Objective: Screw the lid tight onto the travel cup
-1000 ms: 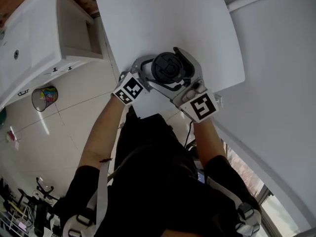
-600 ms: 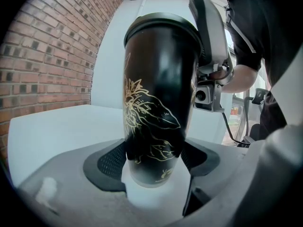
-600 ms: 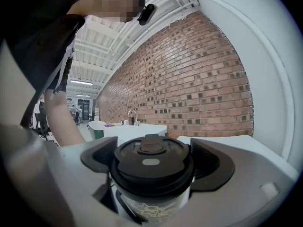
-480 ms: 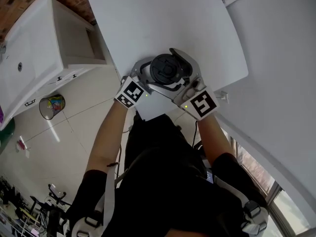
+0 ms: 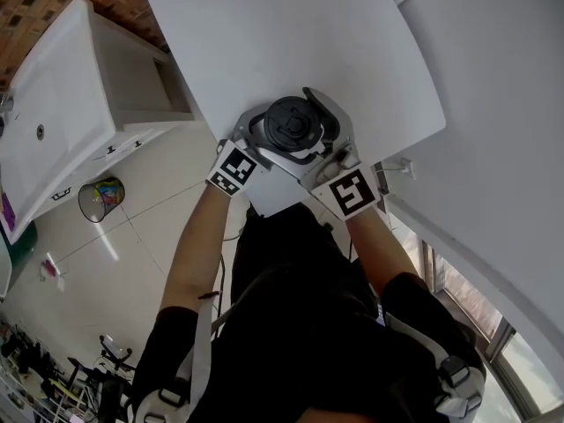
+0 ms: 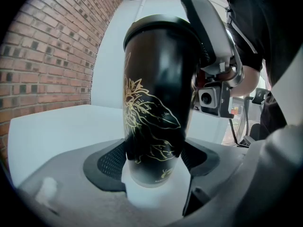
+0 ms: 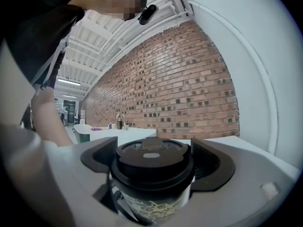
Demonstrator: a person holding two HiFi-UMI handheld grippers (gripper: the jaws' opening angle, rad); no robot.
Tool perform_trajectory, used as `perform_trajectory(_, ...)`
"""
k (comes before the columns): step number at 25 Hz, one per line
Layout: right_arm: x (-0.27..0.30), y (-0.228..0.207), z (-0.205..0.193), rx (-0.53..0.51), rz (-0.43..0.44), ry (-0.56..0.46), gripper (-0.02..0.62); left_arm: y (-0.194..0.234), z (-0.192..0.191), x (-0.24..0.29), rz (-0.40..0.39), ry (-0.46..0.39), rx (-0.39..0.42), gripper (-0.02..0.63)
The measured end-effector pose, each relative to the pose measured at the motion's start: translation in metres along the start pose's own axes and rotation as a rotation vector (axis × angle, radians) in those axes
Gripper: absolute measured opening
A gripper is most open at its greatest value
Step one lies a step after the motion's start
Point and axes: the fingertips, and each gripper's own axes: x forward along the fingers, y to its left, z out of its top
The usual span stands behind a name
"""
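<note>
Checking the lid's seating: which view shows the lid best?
The right gripper view: the lid fills the foreground, top and rim visible. The head view shows only its top; the left gripper view only its rim.

My head camera looks steeply down from above on the white table and on my arms. The camera on my left gripper sits low and very near the travel cup; it faces the cup's side, with the brick wall behind. The one on my right gripper looks about level over the lid, also very near, toward the same kind of wall. All three views share the cup.
</note>
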Motion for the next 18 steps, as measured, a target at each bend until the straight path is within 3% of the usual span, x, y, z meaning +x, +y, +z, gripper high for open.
perform_trajectory(3,-0.001,-0.003,0.001,-0.012,-0.079,-0.008,0.463,0.000,0.000,0.000,0.000,-0.002,0.000,0.362)
perform_trajectory(5,-0.002,-0.005,0.000,-0.014,-0.145,-0.005,0.488,0.001,0.000,-0.001,0.000,-0.003,0.000,0.362)
perform_trajectory(7,-0.004,-0.004,-0.002,0.021,-0.150,0.013,0.520,0.001,0.000,-0.001,0.001,-0.002,0.002,0.362)
perform_trajectory(9,-0.009,-0.003,0.000,0.082,-0.073,0.015,0.535,0.000,-0.001,0.000,0.002,-0.002,0.001,0.362)
perform_trajectory(11,-0.016,-0.002,0.004,0.098,0.083,0.039,0.534,-0.001,-0.001,0.001,0.001,-0.003,-0.002,0.362)
perform_trajectory(13,-0.017,0.003,0.003,0.016,0.261,0.110,0.535,0.000,0.000,0.000,-0.001,-0.003,0.000,0.362)
perform_trajectory(15,-0.012,0.010,-0.002,-0.104,0.386,0.179,0.538,0.001,0.001,-0.001,-0.002,-0.002,0.001,0.362)
perform_trajectory(18,-0.002,0.014,-0.004,-0.175,0.442,0.204,0.532,0.001,0.000,-0.001,-0.001,-0.003,0.000,0.362)
